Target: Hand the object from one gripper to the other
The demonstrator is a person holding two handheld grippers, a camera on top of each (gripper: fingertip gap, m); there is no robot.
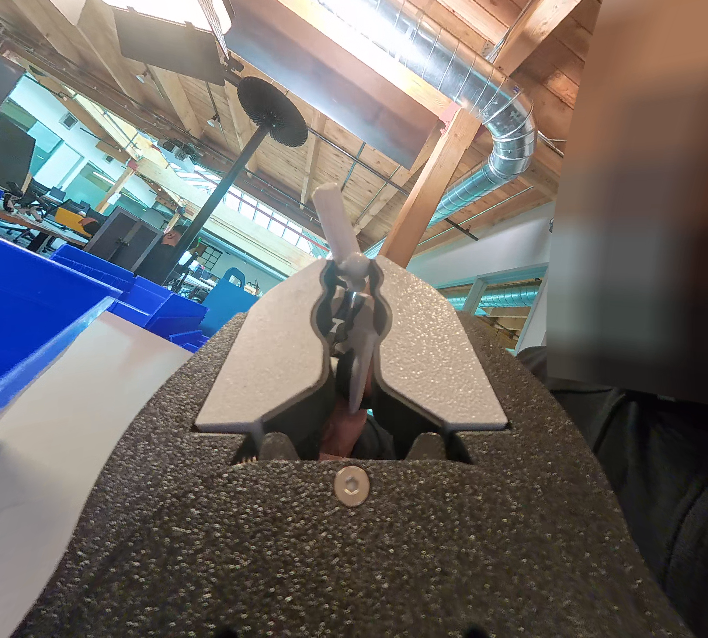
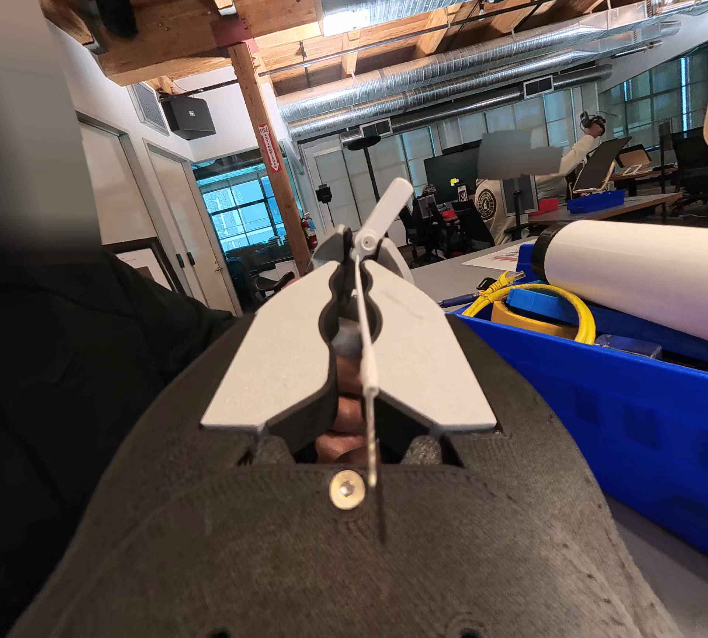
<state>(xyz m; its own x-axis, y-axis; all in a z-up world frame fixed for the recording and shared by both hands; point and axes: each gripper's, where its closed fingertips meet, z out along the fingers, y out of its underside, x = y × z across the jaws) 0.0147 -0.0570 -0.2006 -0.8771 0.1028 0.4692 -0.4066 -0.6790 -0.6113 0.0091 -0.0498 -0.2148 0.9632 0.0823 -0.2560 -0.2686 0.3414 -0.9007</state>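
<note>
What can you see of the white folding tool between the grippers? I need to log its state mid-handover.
The white folding tool looks like smooth plastic: two slim arms joined at a round pivot, with a thin metal strip running back along the longer arm. It is partly unfolded. The short arm angles up past the fingertips of the right gripper, and the long arm lies between that gripper's closed fingers. In the left wrist view the left gripper is closed on it near the pivot. Both grippers appear to grip it at once.
</note>
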